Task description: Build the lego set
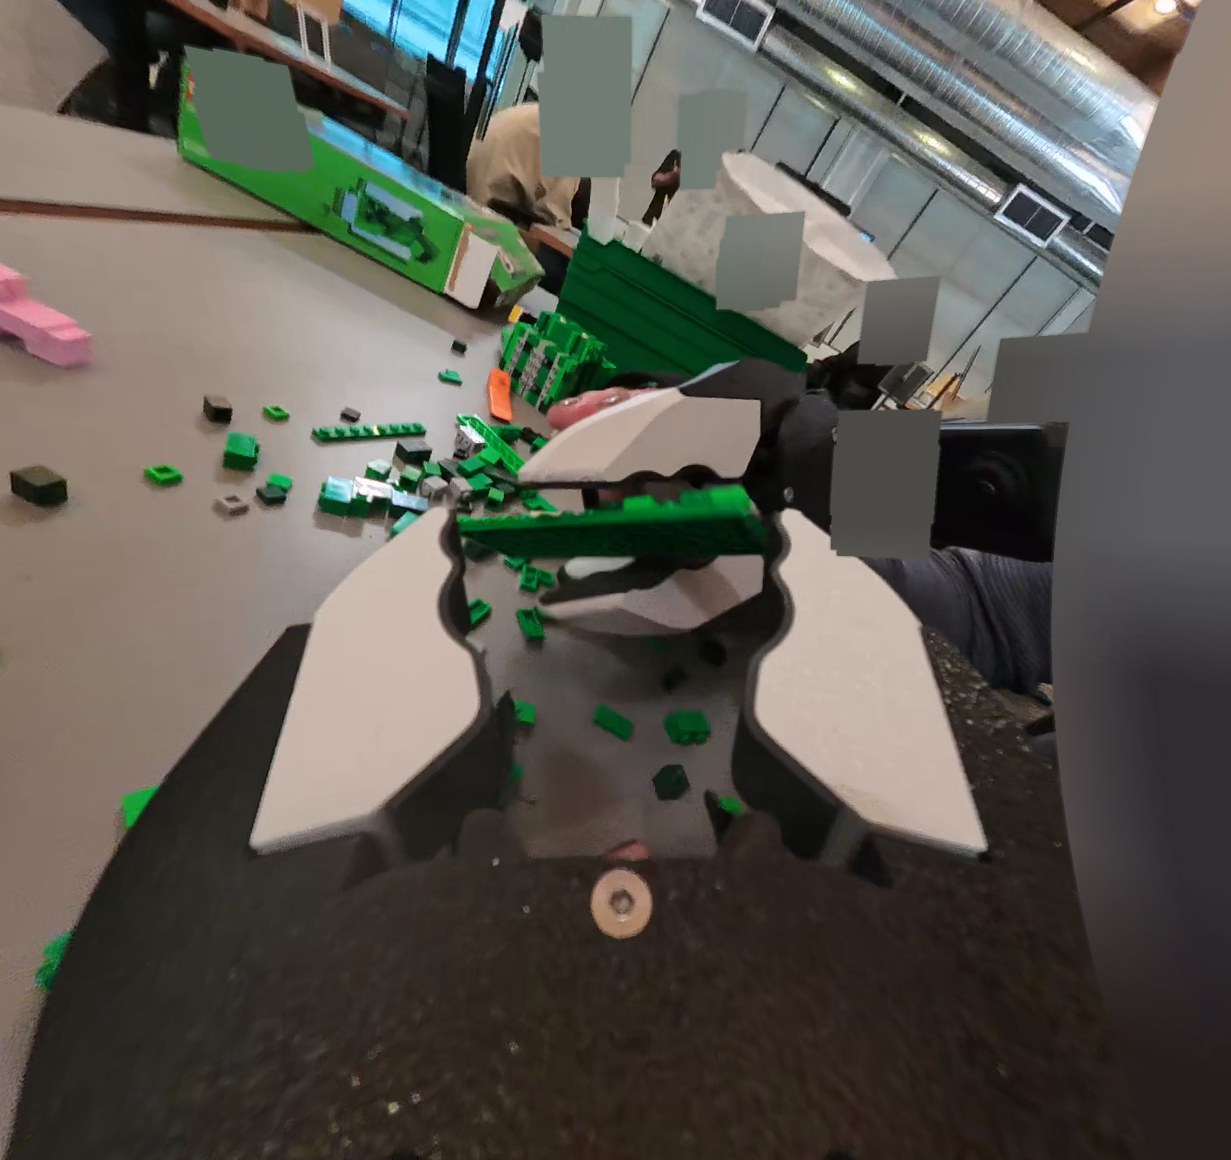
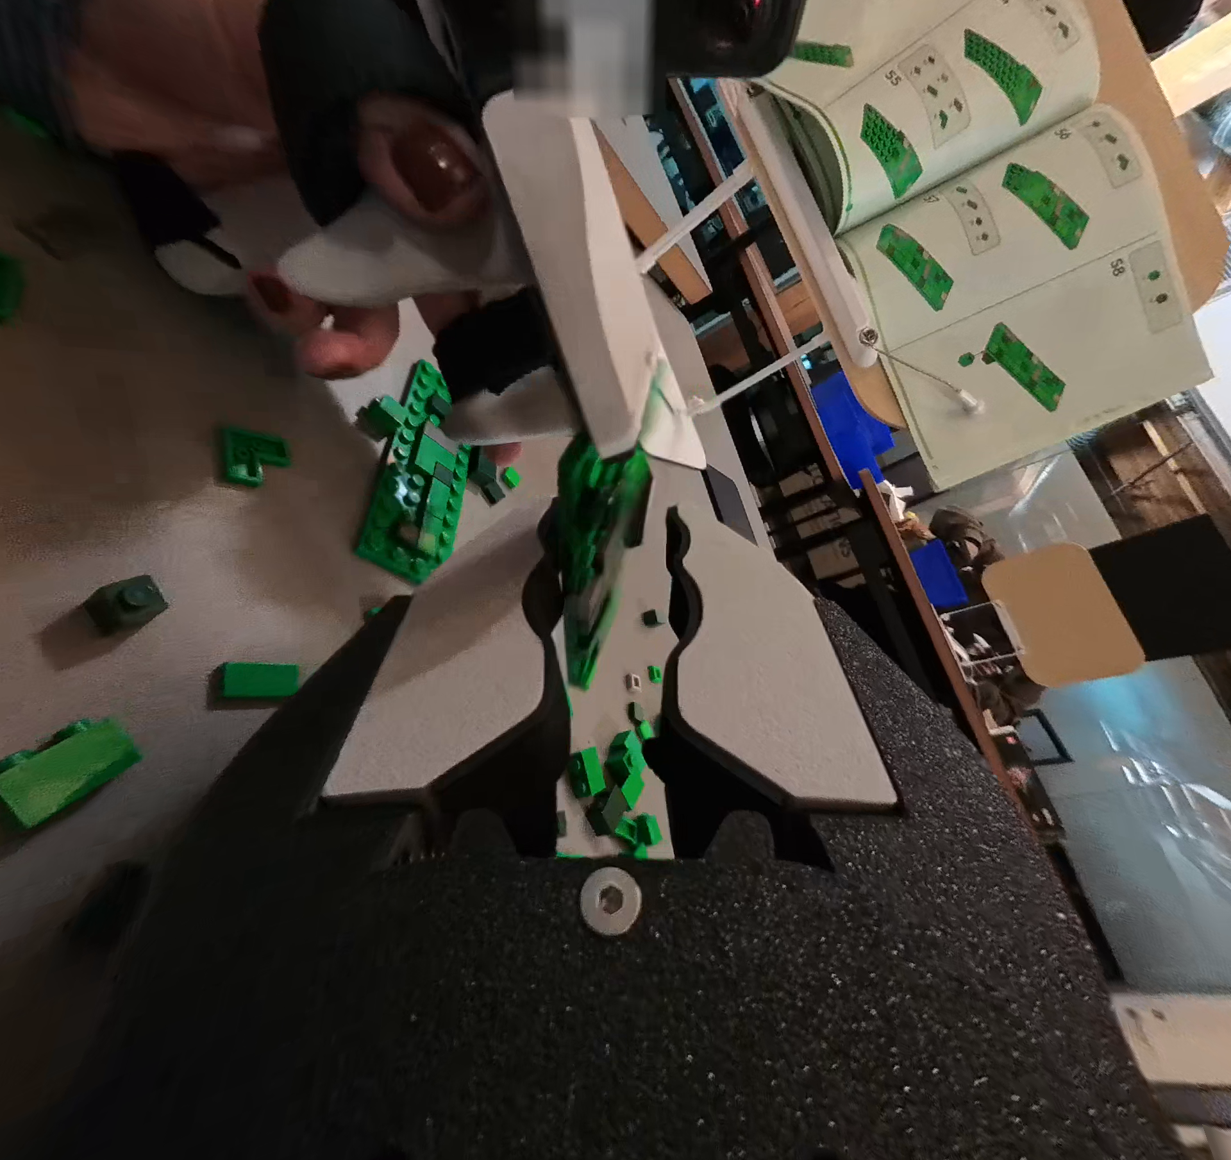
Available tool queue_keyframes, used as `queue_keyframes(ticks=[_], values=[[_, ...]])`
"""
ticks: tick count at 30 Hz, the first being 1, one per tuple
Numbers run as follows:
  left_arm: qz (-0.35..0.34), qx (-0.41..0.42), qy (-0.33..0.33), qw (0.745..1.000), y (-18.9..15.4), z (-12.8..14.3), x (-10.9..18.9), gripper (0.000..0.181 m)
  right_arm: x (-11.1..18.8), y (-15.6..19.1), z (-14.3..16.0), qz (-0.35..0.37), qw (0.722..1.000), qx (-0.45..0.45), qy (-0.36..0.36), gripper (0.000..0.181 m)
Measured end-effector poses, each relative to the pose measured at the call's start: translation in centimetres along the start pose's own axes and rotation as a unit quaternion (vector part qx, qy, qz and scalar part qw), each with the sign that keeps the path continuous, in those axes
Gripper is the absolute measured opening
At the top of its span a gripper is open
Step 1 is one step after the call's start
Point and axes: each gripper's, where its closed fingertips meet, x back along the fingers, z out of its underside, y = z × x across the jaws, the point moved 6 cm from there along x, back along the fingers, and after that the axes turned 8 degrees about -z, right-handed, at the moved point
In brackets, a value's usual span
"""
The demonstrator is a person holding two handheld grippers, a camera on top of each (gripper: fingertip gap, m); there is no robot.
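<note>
Grey surface [image 1: 166, 595], widely strewn with loose pieces [image 1: 373, 488]: sorting incomplete, many bricks unplaced. Green box [image 1: 373, 208] lying at the far edge, opened at one end. Instruction booklet [image 2: 1012, 208] propped open on a stand, showing plate-tiling steps; build judged mid-way at best. Pink assembly [image 1: 40, 328] at the far left, apparently finished and set aside. Green studded stack [image 1: 553, 355] near the box, status unclear. Second green plate [image 2: 413, 482] flat on the surface, partly tiled in dark and light green, not yet covered.

Green plate [image 1: 613, 528] held clear of the surface between both tools. Left gripper [image 1: 613, 532]: jaws wide, clamped across the plate's ends. Right gripper [image 2: 609, 528]: jaws narrow, pinching the same plate edge-on, partly blurred. Tiling on this plate not readable from either view. Remaining work judged substantial: tiling, joining of plates, clearing of loose pieces.
</note>
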Motion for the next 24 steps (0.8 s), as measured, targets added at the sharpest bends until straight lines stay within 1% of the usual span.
queue_keyframes(ticks=[3, 6, 8, 11, 13, 16, 19, 21, 22, 24], values=[[-0.001, 0.007, 0.031, 0.999, -0.1, 0.5, -0.5, 0.086, -0.2, 0.0, 0.2, 0.009, 1.0, 0.003, 0.015, 0.026], [0.005, -0.005, 0.03, 1.0, -0.3, 0.5, -0.5, 0.084, -0.2, -0.1, 0.3, 0.01, 1.0, -0.002, 0.019, 0.024], [-0.001, -0.014, 0.017, 1.0, -0.2, 0.2, -0.3, 0.084, -0.2, -0.2, 0.3, 0.012, 1.0, -0.003, 0.018, 0.021], [-0.019, -0.035, -0.026, 0.999, 0.0, -0.7, 0.5, 0.084, 0.1, -0.5, 0.2, 0.026, 1.0, -0.002, 0.015, 0.006], [-0.048, -0.057, -0.052, 0.996, 0.2, -1.5, 1.2, 0.084, 0.2, -0.8, 0.2, 0.025, 0.999, -0.017, 0.015, 0.006], [-0.081, -0.104, -0.063, 0.989, 0.2, -2.2, 1.9, 0.083, 0.8, -1.4, -0.5, 0.033, 0.998, -0.054, -0.03, 0.006], [-0.104, -0.176, -0.048, 0.978, -0.2, -2.2, 2.0, 0.08, 1.5, -1.7, -1.4, 0.023, 0.992, -0.078, -0.094, 0.006], [-0.106, -0.236, -0.024, 0.966, -0.8, -1.7, 1.6, 0.079, 2.0, -1.5, -2.2, -0.006, 0.986, -0.085, -0.143, 0.006], [-0.092, -0.265, -0.021, 0.96, -1.4, -1.5, 1.5, 0.078, 2.1, -1.4, -2.3, -0.017, 0.983, -0.091, -0.156, 0.006], [-0.079, -0.316, -0.034, 0.945, -2.6, -1.5, 1.5, 0.069, 2.5, -1.4, -2.5, -0.043, 0.974, -0.117, -0.191, 0.007]])
